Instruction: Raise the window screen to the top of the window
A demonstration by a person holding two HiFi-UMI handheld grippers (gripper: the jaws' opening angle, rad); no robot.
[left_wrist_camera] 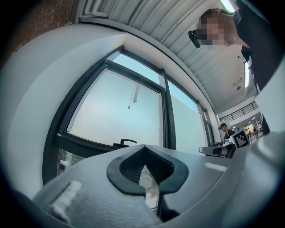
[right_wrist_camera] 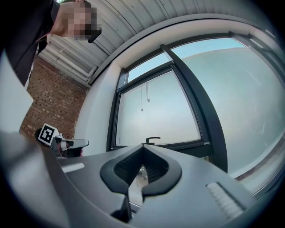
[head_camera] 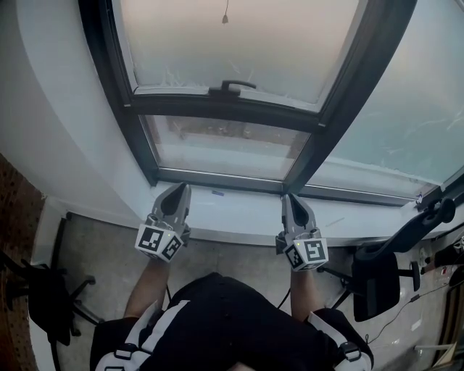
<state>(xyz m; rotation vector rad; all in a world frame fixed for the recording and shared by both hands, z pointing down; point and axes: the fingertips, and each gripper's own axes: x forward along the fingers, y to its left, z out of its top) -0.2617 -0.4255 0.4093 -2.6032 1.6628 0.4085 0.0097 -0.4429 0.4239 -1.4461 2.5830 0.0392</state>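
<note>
The window screen [head_camera: 232, 43] is a pale translucent sheet that covers the upper pane inside a dark frame. Its bottom bar carries a black handle [head_camera: 233, 86], and below the bar a strip of clear glass [head_camera: 225, 145] shows. A pull cord [head_camera: 225, 14] hangs in front of the screen. My left gripper [head_camera: 177, 190] and right gripper [head_camera: 289, 200] hover side by side over the white sill [head_camera: 239, 211], below the handle and apart from it. Both are shut with nothing between their jaws. The handle [left_wrist_camera: 127, 142] appears just above the left gripper [left_wrist_camera: 143, 150], and the handle [right_wrist_camera: 152, 140] also above the right gripper [right_wrist_camera: 142, 150].
A second large frosted pane [head_camera: 413, 109] stands to the right past a dark mullion. A black office chair [head_camera: 384, 268] is at the right and a dark chair base [head_camera: 40, 293] at the left beside a brick wall [head_camera: 11, 217]. Another person [left_wrist_camera: 225, 130] stands far off.
</note>
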